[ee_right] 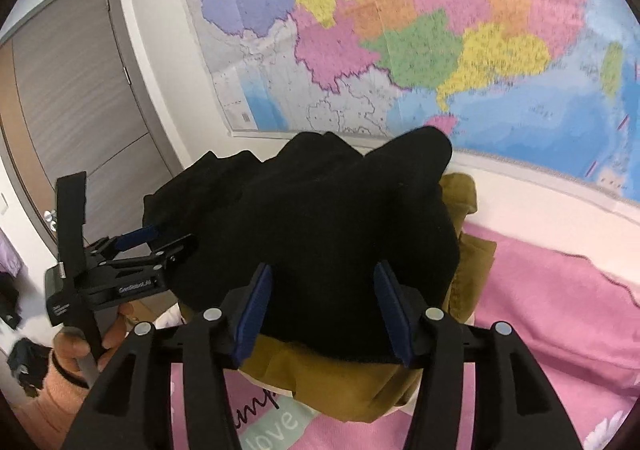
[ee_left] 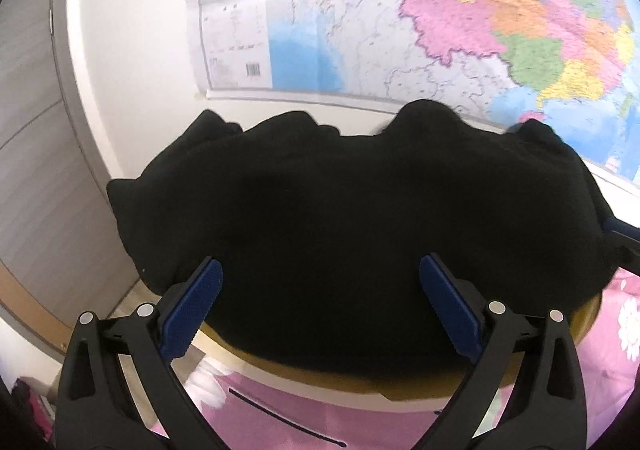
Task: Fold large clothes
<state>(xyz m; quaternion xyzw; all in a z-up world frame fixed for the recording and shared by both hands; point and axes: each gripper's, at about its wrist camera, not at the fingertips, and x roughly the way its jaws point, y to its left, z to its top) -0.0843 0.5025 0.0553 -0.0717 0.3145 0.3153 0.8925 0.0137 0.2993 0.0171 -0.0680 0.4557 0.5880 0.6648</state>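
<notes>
Our folded black garment (ee_right: 320, 234) lies atop a mustard garment (ee_right: 352, 386) on the pink bed (ee_right: 560, 290). Both the left gripper (ee_left: 320, 302) and right gripper (ee_right: 324, 310) are released, holding nothing. Snagging the top layer could undo the fold.

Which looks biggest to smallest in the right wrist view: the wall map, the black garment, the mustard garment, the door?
1. wall map
2. black garment
3. and 4. door and mustard garment: look alike in area; the mustard one is mostly hidden under the black one and nearer the camera, so unranked.
</notes>
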